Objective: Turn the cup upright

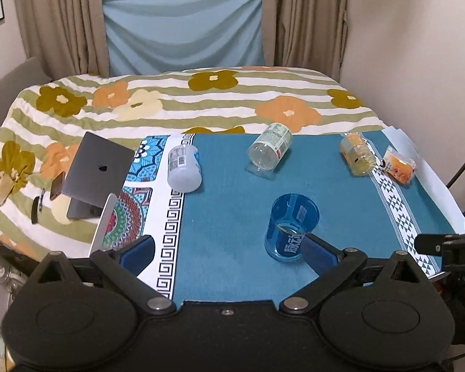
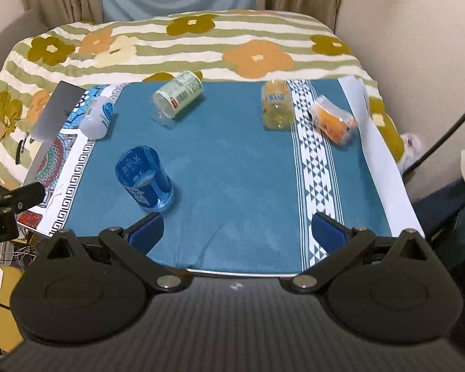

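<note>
A clear blue cup (image 1: 290,228) with white lettering stands on the teal mat (image 1: 232,217), its open mouth up. In the right wrist view the cup (image 2: 145,183) stands at the mat's left front. My left gripper (image 1: 229,249) is open, and its right finger (image 1: 317,252) touches or nearly touches the cup's base. My right gripper (image 2: 237,232) is open and empty at the mat's near edge, the cup just beyond its left finger (image 2: 147,232).
On the mat lie a white bottle (image 1: 184,167), a clear labelled bottle (image 1: 269,150), a yellow jar (image 1: 356,153) and an orange packet (image 1: 400,164). A grey laptop (image 1: 96,173) rests at the left on the flowered quilt (image 1: 201,102).
</note>
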Demonstrator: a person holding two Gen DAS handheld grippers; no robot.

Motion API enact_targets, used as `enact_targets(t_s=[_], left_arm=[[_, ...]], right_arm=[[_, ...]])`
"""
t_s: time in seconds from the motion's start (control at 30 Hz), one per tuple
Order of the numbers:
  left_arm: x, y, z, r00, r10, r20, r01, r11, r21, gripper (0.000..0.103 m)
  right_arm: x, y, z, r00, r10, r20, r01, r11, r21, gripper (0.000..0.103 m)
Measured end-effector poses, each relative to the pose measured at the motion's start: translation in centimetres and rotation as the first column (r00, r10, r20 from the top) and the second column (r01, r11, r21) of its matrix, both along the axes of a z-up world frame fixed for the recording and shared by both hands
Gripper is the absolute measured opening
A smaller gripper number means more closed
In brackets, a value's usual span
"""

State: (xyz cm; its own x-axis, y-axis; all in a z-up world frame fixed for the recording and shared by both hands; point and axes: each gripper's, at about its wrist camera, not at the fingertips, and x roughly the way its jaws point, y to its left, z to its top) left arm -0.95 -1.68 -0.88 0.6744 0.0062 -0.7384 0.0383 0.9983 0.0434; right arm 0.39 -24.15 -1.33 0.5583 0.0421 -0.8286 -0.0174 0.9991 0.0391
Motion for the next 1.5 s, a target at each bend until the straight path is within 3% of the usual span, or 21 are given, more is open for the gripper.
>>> enact_targets(t_s=[0.2, 1.5], left_arm=[[-0.4, -0.5, -0.1, 1.000, -0.003, -0.006, 0.003, 1.000, 0.007, 0.103], [-0.6, -1.5, 0.3, 1.000, -0.023, 0.016, 0.023, 0.999, 0.035, 0.103]], right_arm=[[-0.4, -0.7, -1.1, 0.999, -0.020, -0.030, 0.021, 1.000, 0.013, 0.103], [-0.3, -1.1, -0.4, 1.000, -0.023, 0.017, 0.023, 1.000, -0.003, 0.103]])
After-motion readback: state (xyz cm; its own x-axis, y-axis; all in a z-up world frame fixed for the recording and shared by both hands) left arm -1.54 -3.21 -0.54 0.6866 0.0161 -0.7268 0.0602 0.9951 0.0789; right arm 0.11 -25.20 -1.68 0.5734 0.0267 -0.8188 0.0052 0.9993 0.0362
